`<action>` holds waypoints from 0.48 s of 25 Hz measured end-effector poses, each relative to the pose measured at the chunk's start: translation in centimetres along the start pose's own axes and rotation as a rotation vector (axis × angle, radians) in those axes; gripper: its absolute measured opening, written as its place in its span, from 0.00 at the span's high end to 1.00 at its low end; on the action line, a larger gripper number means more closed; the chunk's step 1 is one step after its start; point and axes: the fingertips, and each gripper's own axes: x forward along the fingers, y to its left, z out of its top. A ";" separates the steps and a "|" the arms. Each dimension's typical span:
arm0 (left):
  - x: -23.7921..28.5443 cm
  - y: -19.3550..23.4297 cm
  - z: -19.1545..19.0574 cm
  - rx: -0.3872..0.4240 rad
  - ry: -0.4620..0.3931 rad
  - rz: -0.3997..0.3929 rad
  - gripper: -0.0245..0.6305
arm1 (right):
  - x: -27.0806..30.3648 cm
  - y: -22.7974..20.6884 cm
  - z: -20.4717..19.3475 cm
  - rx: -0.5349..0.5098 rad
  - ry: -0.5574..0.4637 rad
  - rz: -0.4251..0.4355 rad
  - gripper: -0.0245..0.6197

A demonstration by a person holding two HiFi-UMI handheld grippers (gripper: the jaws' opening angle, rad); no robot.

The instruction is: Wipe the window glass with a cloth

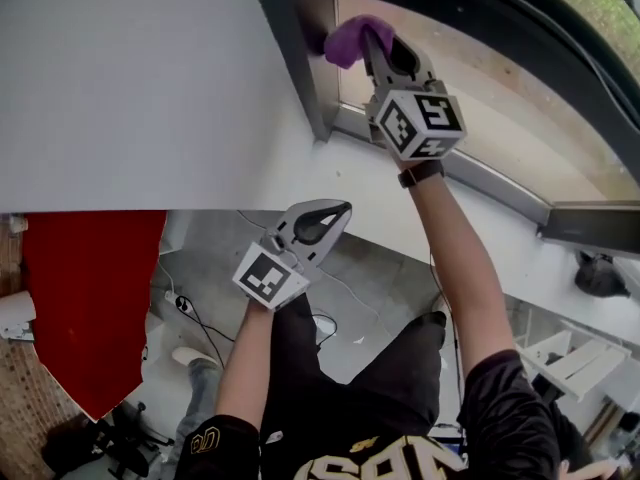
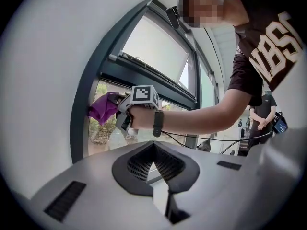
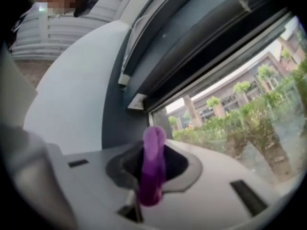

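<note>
A purple cloth [image 1: 347,41] is pinched in my right gripper [image 1: 374,34], which is shut on it. The cloth is pressed at the corner of the window glass [image 1: 500,118], right beside the dark window frame [image 1: 300,58]. In the right gripper view the cloth [image 3: 153,166] stands folded between the jaws, with the glass [image 3: 240,123] just ahead. My left gripper [image 1: 343,209] hangs lower, in front of the white wall, shut and empty. The left gripper view looks past its shut jaws [image 2: 153,145] to the right gripper [image 2: 125,113] and the cloth [image 2: 103,107] on the glass.
A white wall [image 1: 130,88] lies left of the frame. A grey sill rail [image 1: 480,173] runs under the glass. A red sheet [image 1: 90,298] hangs at lower left, with cables [image 1: 195,318] on the floor. Another person [image 2: 261,121] stands far back.
</note>
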 end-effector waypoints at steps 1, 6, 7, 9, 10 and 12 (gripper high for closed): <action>0.3 -0.1 0.1 -0.001 0.000 -0.003 0.95 | 0.1 -0.6 -0.1 -0.004 0.008 -0.011 0.85; 4.5 -2.9 0.3 -0.011 -0.008 -0.077 0.95 | -4.5 -5.6 0.8 -0.018 0.025 -0.084 0.85; 6.0 -4.3 0.2 -0.015 -0.012 -0.109 0.95 | -6.4 -7.2 1.1 -0.026 0.030 -0.109 0.85; 9.3 -7.4 0.1 -0.032 -0.017 -0.181 0.95 | -10.6 -10.8 1.9 -0.042 0.041 -0.171 0.85; 10.9 -9.0 -0.1 -0.039 -0.017 -0.217 0.95 | -12.8 -12.7 2.3 -0.050 0.044 -0.206 0.85; 14.2 -12.4 -0.4 -0.048 -0.018 -0.281 0.95 | -17.1 -16.8 3.3 -0.059 0.042 -0.276 0.85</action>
